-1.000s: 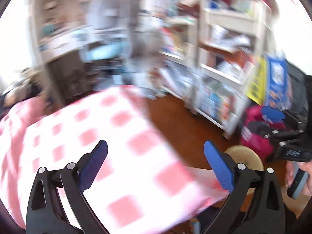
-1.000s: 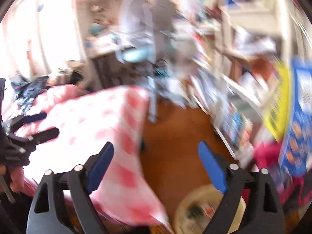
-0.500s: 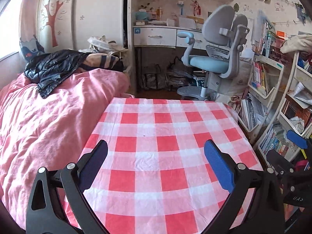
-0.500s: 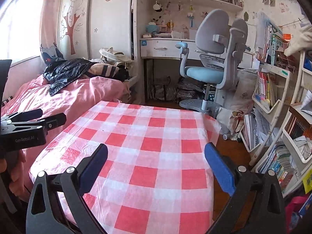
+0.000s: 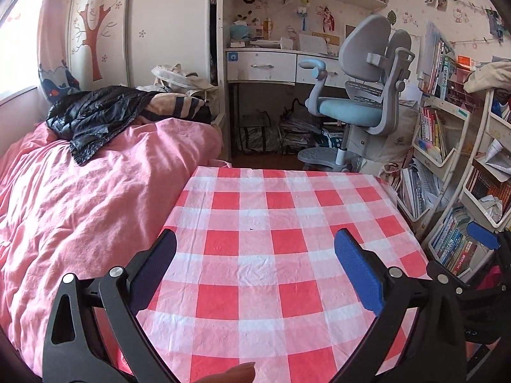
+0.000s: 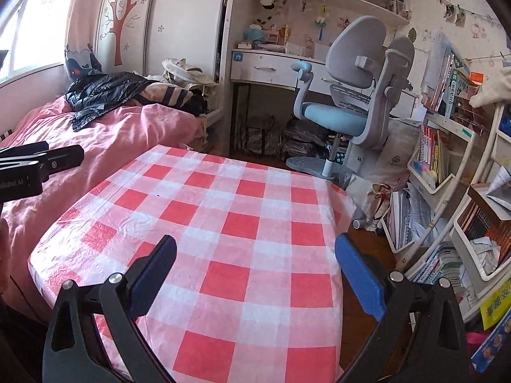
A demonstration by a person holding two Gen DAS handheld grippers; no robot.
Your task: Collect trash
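Both views have swung from floor to table; left gripper and right gripper fingers gape empty, no trash ahead

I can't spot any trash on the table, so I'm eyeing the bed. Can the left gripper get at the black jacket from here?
Probably not without moving closer. The left gripper hangs open over the checkered tablecloth, and the black jacket lies at the far end of the pink bed. Nothing blocks the way.
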